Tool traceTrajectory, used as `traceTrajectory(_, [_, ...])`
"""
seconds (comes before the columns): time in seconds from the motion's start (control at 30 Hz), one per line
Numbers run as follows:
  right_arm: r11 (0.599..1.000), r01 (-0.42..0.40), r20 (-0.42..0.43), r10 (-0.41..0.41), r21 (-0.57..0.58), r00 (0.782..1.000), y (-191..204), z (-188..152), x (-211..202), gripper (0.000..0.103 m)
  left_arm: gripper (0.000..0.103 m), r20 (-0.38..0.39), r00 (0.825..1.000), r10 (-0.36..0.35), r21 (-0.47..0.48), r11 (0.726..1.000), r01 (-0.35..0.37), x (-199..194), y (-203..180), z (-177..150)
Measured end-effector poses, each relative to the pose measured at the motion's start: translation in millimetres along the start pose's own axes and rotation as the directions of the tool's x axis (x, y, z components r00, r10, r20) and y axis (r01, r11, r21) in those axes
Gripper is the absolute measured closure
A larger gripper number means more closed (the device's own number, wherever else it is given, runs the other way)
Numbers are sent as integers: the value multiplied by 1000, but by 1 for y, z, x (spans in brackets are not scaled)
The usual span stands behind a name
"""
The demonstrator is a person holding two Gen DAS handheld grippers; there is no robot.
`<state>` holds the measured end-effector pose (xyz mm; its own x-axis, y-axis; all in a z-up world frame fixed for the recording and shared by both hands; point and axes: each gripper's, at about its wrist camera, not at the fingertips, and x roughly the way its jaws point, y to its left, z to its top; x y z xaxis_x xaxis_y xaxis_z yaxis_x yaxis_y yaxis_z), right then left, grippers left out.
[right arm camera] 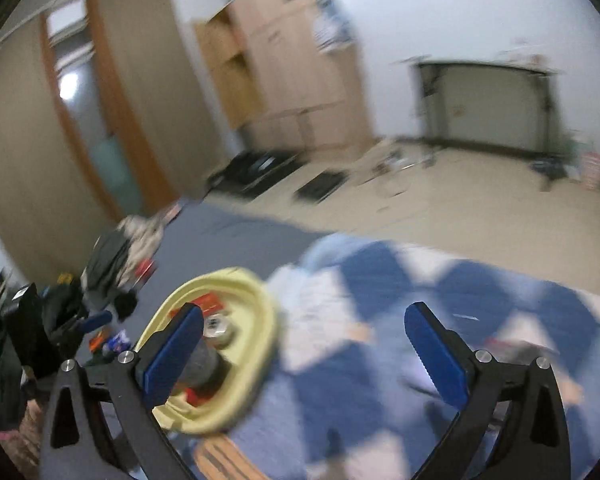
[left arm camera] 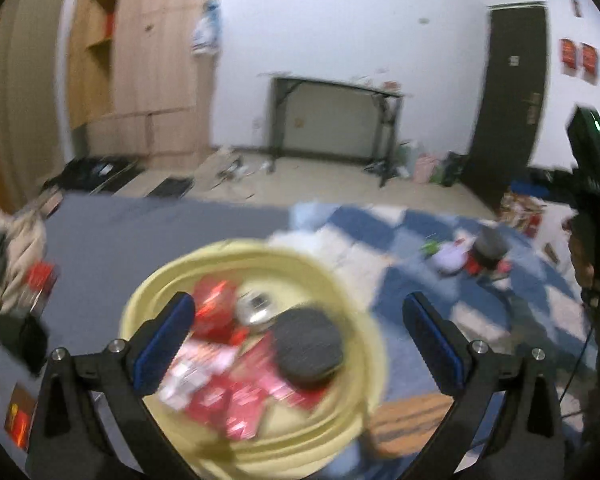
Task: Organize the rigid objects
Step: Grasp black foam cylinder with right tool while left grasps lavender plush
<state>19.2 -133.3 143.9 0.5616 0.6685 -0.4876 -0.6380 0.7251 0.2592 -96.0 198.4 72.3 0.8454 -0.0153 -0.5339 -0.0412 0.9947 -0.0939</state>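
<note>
A pale yellow round basket (left arm camera: 348, 296) sits on the bed below my left gripper (left arm camera: 300, 340), which is open and empty above it. Inside lie red packets (left arm camera: 240, 396), a dark grey round disc (left arm camera: 308, 344) and a small silver can (left arm camera: 256, 306). In the right wrist view the basket (right arm camera: 260, 344) is at lower left, with the disc (right arm camera: 200, 364) and can (right arm camera: 216, 328) inside. My right gripper (right arm camera: 304, 356) is open and empty over the blue-and-white checked blanket (right arm camera: 380, 360). More small objects (left arm camera: 476, 256) lie on the blanket at right. Both views are blurred.
A pile of clothes (left arm camera: 8, 248) lies at the bed's left edge. An orange striped item (left arm camera: 408, 420) sits beside the basket. Beyond the bed are a cluttered floor, a wooden wardrobe (left arm camera: 148, 64), a black-framed table (left arm camera: 336, 120) and a dark door (left arm camera: 508, 92).
</note>
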Motion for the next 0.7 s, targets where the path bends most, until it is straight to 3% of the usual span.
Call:
traceTrajectory(0.13, [983,178,85,-182,48,980,-50,-45,-82,0,0,-38,996,-75,119,990,79,31,-64,24])
traceTrajectory(0.27, [934,299,11,-307,194,952,-109,-100,-101,0,0,-145,976,-164,192,963,191,80,-138,29])
traceTrajectory(0.33, [932,274,-16,-278,236,960,-125,-117,-97,0,0,-208,960,-189,204,951,232,104,-164,28])
traceTrajectory(0.4, [933,254,9,-265,253,964,-130,-127,-92,0,0,-240,949,-206,217,941,260,120,-181,24])
traceTrajectory(0.53, [949,260,34,-270,179,962,-127,-122,-76,0,0,-255,955,-150,294,929,224,143,-194,4])
traceTrajectory(0.63, [958,248,41,-256,141,966,-123,-112,-56,0,0,-289,946,-148,274,934,230,168,-194,-9])
traceTrajectory(0.7, [959,260,28,-265,108,964,-115,-109,-38,0,0,-265,954,-137,273,939,210,179,-192,-9])
